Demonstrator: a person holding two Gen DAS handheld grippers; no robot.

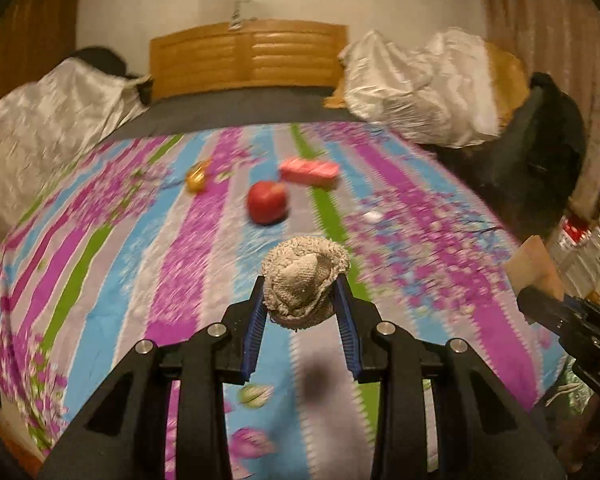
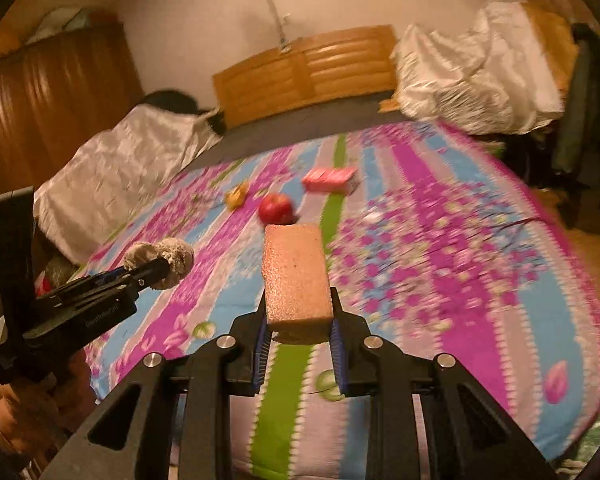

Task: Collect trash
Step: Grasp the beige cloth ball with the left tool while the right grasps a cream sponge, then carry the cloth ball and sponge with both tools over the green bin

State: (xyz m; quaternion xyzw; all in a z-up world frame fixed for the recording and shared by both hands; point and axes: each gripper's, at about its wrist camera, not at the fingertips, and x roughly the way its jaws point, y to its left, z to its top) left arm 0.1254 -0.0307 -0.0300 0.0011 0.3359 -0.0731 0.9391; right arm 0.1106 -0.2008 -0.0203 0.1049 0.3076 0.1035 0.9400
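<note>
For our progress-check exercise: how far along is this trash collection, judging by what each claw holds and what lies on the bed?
Done: nothing visibly binned; no bin shows.
In hand: left claw grips a grey cloth wad; right claw grips a tan sponge block.
Left on the bedspread: red apple, pink packet, small yellow item.

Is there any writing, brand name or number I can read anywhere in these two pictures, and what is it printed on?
No text can be read for certain.
Left gripper: a faint pale imprint on its black body in the right wrist view, too blurred to read.
Pink box on the bedspread: any print is motion-blurred.
Stacked packages beside the bed: too small and dim to read.
</note>
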